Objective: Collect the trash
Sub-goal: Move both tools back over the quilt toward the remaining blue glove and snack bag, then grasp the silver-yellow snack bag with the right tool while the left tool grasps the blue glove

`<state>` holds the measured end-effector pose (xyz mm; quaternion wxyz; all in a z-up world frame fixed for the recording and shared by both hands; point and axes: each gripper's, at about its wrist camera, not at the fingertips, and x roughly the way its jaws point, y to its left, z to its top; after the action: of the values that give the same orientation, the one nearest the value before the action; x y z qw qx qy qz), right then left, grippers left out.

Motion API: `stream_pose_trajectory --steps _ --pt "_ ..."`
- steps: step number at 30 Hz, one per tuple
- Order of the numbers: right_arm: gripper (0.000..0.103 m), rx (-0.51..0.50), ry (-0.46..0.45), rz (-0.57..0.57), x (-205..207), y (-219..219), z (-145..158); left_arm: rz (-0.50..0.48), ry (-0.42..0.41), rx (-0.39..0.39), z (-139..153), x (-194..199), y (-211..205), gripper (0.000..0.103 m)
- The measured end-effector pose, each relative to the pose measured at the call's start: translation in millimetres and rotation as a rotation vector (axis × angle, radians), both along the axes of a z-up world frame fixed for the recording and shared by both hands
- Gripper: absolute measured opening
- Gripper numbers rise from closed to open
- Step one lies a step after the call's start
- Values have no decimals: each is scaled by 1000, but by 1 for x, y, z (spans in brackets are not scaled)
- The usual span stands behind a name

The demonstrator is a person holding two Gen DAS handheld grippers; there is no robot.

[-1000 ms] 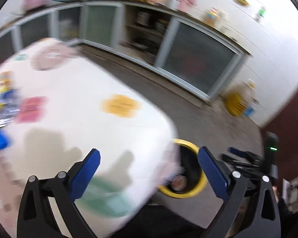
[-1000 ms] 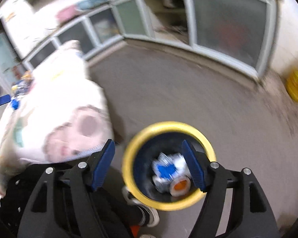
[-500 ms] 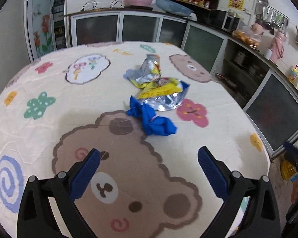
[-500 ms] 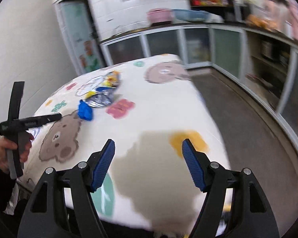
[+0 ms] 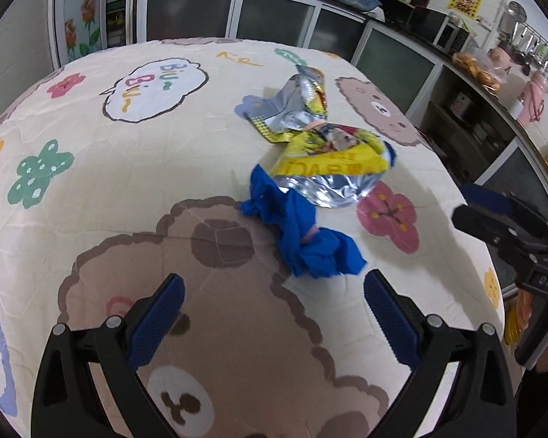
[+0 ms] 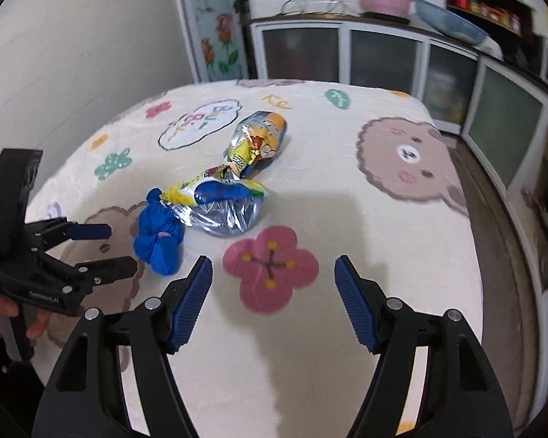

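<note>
Three pieces of trash lie together on the cartoon-print tablecloth (image 5: 91,168): a crumpled blue wrapper (image 5: 303,233) (image 6: 159,235), a yellow and silver snack bag (image 5: 332,168) (image 6: 223,200), and a smaller silver and yellow bag (image 5: 292,109) (image 6: 257,138) behind it. My left gripper (image 5: 274,310) is open and empty, just short of the blue wrapper. My right gripper (image 6: 274,292) is open and empty over a pink flower print, to the right of the blue wrapper. Each gripper shows at the edge of the other's view.
The table's right edge (image 6: 486,255) drops to a grey floor. Glass-front cabinets (image 5: 274,18) with bowls on top run along the back and right walls. A white wall (image 6: 73,54) stands to the left.
Both grippers swung from the yellow-rimmed bin on the floor back to the table. Over the last half second both have moved closer to the trash pile. Both stay open.
</note>
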<state>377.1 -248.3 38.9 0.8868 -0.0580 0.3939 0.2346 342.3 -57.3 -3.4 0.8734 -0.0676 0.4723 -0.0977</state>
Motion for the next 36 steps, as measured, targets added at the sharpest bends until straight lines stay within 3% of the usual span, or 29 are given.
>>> stream_pose_trajectory --steps 10,18,23,26,29,30,31,33,36 --pt "66 -142 16 101 52 39 -11 14 52 -15 -16 19 0 95" --pt "64 -146 34 155 67 56 -16 28 56 -39 -17 31 3 95" --pt "54 -146 66 180 78 64 -21 20 47 -77 -16 36 1 95" --pt "35 -155 81 178 84 65 -26 27 48 -110 -18 40 4 93" --pt "21 -133 99 189 85 65 -27 29 34 -89 -19 39 5 72" --pt "17 -124 100 191 84 65 -27 35 32 -89 -19 39 6 57" --pt "14 -119 100 191 84 65 -27 35 34 -98 -19 40 7 50" --pt "8 -99 101 187 83 64 -26 15 49 -138 -19 43 8 21" --pt "5 -78 96 158 84 61 -25 -9 61 -162 -18 41 3 8"
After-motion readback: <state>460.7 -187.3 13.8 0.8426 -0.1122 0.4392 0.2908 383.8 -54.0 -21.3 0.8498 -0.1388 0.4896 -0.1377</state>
